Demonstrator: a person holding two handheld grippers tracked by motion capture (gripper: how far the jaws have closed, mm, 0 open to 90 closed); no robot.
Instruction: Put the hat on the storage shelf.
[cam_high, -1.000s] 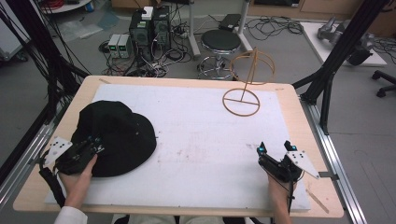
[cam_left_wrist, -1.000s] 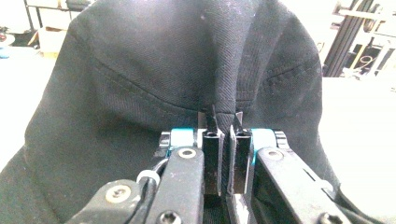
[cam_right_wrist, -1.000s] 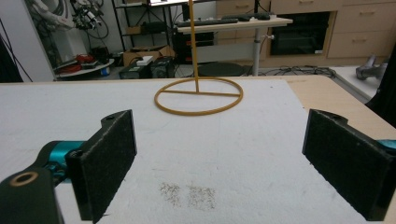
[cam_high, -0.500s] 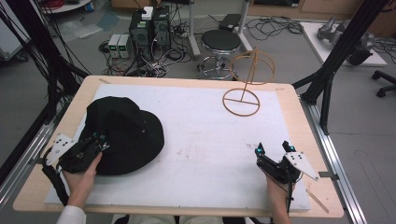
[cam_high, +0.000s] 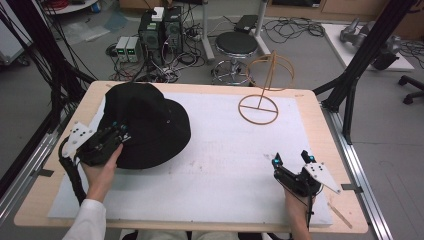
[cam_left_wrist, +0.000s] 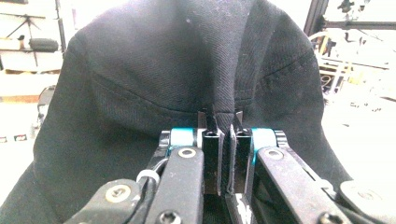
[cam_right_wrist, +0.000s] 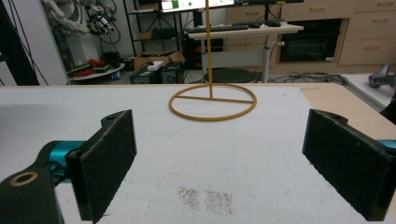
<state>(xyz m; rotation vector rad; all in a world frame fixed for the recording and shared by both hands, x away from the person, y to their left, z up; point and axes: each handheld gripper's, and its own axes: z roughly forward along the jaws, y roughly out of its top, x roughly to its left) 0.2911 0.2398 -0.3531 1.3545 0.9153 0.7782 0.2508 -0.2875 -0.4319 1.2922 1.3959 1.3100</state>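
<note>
A black bucket hat (cam_high: 145, 122) hangs lifted over the left half of the table, its brim pinched in my left gripper (cam_high: 119, 132). The left gripper view has both jaws pressed together on a fold of the hat (cam_left_wrist: 196, 74), which rises in front of the camera. My right gripper (cam_high: 291, 161) rests low near the front right of the white mat, jaws wide apart with nothing between them. A yellow wire hat stand (cam_high: 262, 87) with a round base stands at the back right. From the right gripper (cam_right_wrist: 219, 158), the stand (cam_right_wrist: 212, 100) lies straight ahead.
A white mat (cam_high: 220, 150) covers most of the wooden table (cam_high: 322, 107). A black frame post (cam_high: 357, 70) leans beside the right edge. Computers, cables and a stool sit on the floor beyond the far edge.
My left gripper has carried the hat up and toward the right and far side; the hat now stands taller. The right gripper has barely shifted.
</note>
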